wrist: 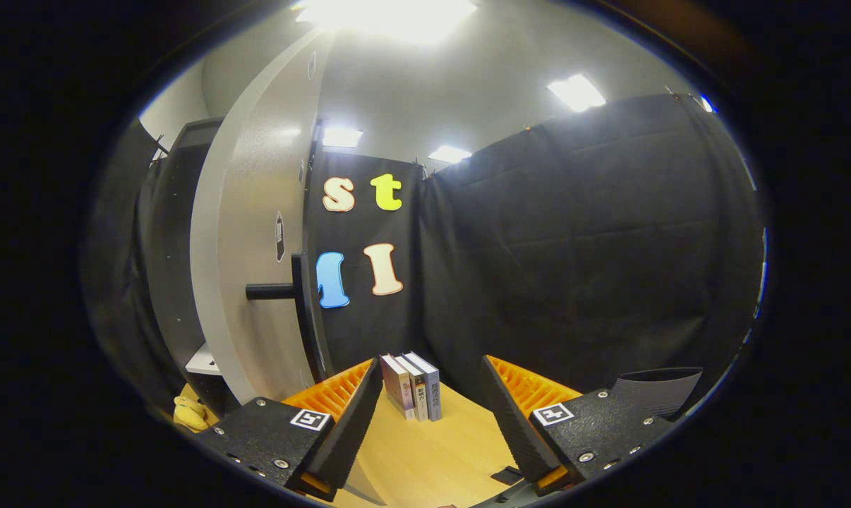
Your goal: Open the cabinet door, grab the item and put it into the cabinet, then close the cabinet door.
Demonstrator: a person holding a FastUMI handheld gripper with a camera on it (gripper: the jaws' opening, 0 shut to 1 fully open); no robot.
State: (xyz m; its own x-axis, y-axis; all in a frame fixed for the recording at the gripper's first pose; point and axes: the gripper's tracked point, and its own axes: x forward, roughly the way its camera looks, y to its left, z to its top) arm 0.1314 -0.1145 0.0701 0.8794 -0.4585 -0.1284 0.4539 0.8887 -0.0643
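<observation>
Gripper (429, 409): fingers wide apart, holding nothing | books (415, 386): upright at table's (425, 458) far edge | cabinet door (260, 268): open.

Gripper (429, 395) fingers spread, empty; 3 books (413, 386) upright just ahead; cabinet door (256, 268) open beside.

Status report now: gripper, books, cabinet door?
Gripper open, holding nothing. Three books upright on the table, just ahead between the fingers. Cabinet door swung open at left, handle free. Nothing blocks the books.
</observation>
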